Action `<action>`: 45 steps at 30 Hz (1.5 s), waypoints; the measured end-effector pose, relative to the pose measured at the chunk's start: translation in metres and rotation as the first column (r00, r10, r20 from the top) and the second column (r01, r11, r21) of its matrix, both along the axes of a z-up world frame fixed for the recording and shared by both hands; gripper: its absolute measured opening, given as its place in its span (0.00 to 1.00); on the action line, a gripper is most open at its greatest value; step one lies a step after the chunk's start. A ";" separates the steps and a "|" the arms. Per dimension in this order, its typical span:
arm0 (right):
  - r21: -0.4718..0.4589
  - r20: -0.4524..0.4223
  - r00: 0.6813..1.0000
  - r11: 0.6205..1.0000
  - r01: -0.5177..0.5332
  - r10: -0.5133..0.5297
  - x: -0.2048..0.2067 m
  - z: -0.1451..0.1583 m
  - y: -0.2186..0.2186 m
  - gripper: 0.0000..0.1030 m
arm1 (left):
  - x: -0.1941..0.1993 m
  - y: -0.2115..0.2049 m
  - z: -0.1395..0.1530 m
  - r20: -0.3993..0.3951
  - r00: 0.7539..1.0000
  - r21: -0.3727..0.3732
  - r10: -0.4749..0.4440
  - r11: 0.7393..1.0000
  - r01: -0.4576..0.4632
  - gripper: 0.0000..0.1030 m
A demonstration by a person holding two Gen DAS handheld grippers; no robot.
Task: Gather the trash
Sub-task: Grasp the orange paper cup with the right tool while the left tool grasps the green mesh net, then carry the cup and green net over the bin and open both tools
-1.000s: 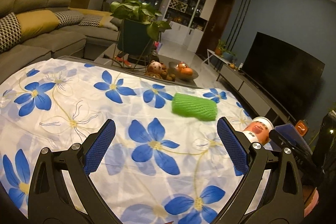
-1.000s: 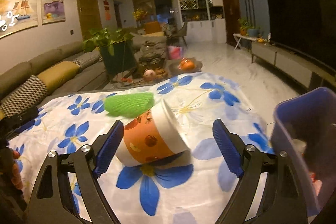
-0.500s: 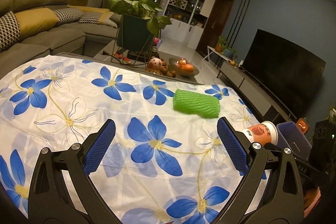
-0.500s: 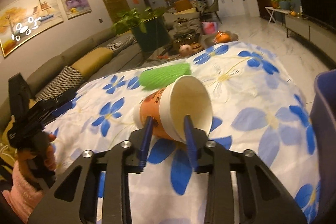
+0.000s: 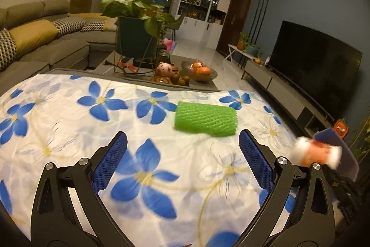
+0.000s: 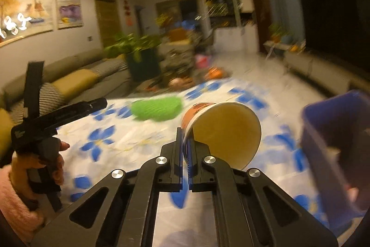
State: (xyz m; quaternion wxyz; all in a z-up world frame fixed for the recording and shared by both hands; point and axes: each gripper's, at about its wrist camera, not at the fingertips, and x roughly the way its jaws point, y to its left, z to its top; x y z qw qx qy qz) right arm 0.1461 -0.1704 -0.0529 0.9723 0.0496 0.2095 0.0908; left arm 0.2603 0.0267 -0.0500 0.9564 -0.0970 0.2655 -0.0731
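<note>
right hand-held gripper (image 6: 184,140) — clenched on paper cup (image 6: 222,131) rim | left hand-held gripper (image 5: 182,161) — released, above floral cloth (image 5: 69,131)

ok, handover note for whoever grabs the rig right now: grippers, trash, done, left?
Right gripper: shut on the rim of the paper cup, lifted off the floral cloth, cup mouth facing the camera, beside the blue bin at the right.
Left gripper: open, empty, hovering over the cloth, pointing toward the green foam net.
Done: cup picked up.
Left: drop the cup in the bin, then probably take the foam net lying on the cloth and bin it too.
The right wrist view is motion-blurred; bin contents unclear.
</note>
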 end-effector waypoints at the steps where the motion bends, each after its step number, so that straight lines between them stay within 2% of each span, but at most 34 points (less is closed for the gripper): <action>1: -0.022 0.021 0.999 0.999 0.035 -0.034 -0.004 0.002 -0.001 0.04 | 0.009 -0.004 -0.002 -0.013 1.000 0.003 -0.001 1.000 0.001 0.93; 7: -0.056 0.064 0.994 0.994 0.090 -0.087 -0.009 0.004 -0.011 0.04 | 0.066 -0.007 -0.017 -0.093 0.995 -0.069 -0.031 0.997 0.024 0.93; 10: -0.059 0.065 0.994 0.994 0.097 -0.093 -0.009 0.003 -0.015 0.04 | 0.087 -0.002 -0.023 -0.135 0.990 -0.126 -0.046 0.992 0.029 0.88; 13: -0.062 0.061 0.993 0.993 0.100 -0.097 -0.008 0.001 -0.018 0.04 | 0.110 0.004 -0.034 -0.190 0.980 -0.187 -0.057 0.982 0.021 0.75; 15: -0.060 0.057 0.993 0.993 0.102 -0.099 -0.007 0.000 -0.019 0.04 | 0.119 0.003 -0.040 -0.217 0.973 -0.201 -0.075 0.979 0.031 0.59; 16: -0.059 0.055 0.993 0.993 0.105 -0.102 -0.007 -0.001 -0.021 0.04 | 0.123 0.001 -0.045 -0.238 0.966 -0.210 -0.097 0.977 0.046 0.55; 17: -0.058 0.054 0.993 0.993 0.106 -0.102 -0.007 0.000 -0.020 0.04 | 0.124 -0.001 -0.048 -0.246 0.962 -0.215 -0.115 0.975 0.061 0.45; 19: -0.055 0.053 0.993 0.992 0.110 -0.107 -0.006 0.001 -0.019 0.04 | 0.125 -0.006 -0.056 -0.260 0.956 -0.220 -0.135 0.972 0.078 0.34; 21: -0.054 0.054 0.992 0.992 0.117 -0.114 -0.006 0.001 -0.019 0.04 | 0.123 -0.008 -0.058 -0.257 0.953 -0.243 -0.159 0.965 0.095 0.19; 24: -0.051 0.056 0.990 0.990 0.130 -0.127 -0.007 0.002 -0.018 0.04 | 0.114 -0.009 -0.055 -0.237 0.956 -0.257 -0.171 0.960 0.108 0.08; 28: -0.050 0.066 0.986 0.986 0.159 -0.156 -0.013 0.005 -0.019 0.04 | 0.098 -0.013 -0.043 -0.199 0.962 -0.266 -0.188 0.955 0.132 0.05; 33: -0.048 0.097 0.972 0.974 0.220 -0.215 -0.029 0.014 -0.030 0.04 | 0.057 -0.037 -0.008 -0.082 0.964 -0.239 -0.253 0.944 0.228 0.04; 37: -0.046 0.125 0.956 0.960 0.275 -0.267 -0.043 0.022 -0.043 0.04 | 0.025 -0.067 0.020 0.004 0.944 -0.214 -0.329 0.922 0.322 0.04; 40: -0.043 0.141 0.942 0.949 0.313 -0.304 -0.053 0.026 -0.053 0.04 | -0.001 -0.100 0.041 0.066 0.916 -0.197 -0.396 0.895 0.401 0.04; 45: -0.035 0.148 0.914 0.921 0.388 -0.379 -0.065 0.030 -0.077 0.04 | -0.033 -0.143 0.062 0.148 0.887 -0.164 -0.437 0.874 0.458 0.04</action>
